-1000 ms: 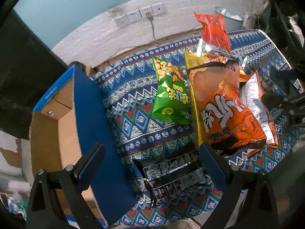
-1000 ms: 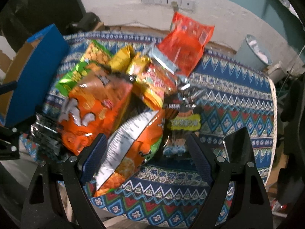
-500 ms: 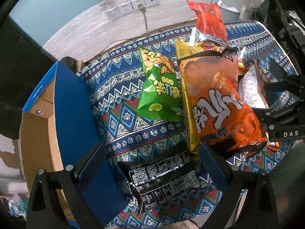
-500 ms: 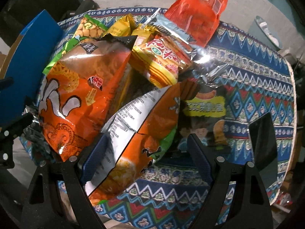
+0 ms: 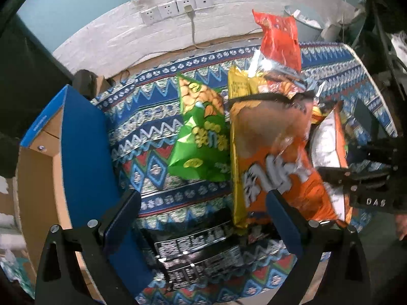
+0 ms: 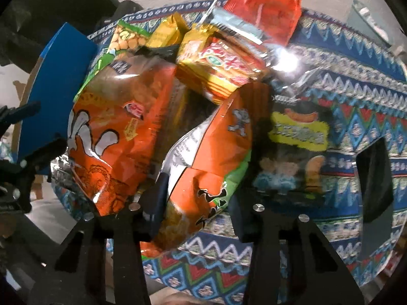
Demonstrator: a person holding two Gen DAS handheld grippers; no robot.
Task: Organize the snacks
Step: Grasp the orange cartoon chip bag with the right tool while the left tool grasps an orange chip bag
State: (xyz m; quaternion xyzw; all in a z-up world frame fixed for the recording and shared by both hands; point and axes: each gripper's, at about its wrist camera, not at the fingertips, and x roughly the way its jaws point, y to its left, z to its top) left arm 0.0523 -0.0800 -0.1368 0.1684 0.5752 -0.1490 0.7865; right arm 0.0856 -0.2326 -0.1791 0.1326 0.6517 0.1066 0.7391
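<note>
1. Right wrist view: my right hand-held gripper (image 6: 195, 203) has just been closing, and its jaws now pinch the lower end of the orange-and-white snack bag (image 6: 203, 167), which lies near the table's (image 6: 356, 106) front edge among the heap.
2. Left wrist view: my left hand-held gripper (image 5: 203, 218) stands released over the black foil packet (image 5: 198, 249) at the front edge, gripping nothing; the blue-sided cardboard box (image 5: 84, 152) waits at the table's left edge.
3. I judge the held bag light, air-puffed and crinkly, its film slick; the contents look brittle, so a hard squeeze on the belly could crush them.
4. The flat sealed end or a gathered fold of film seems the safest hold.
5. The large orange chip bag (image 6: 114, 139) leans against it and the dark cartoon-printed packet (image 6: 292, 152) lies just beside, so either may drag along when it lifts.
</note>
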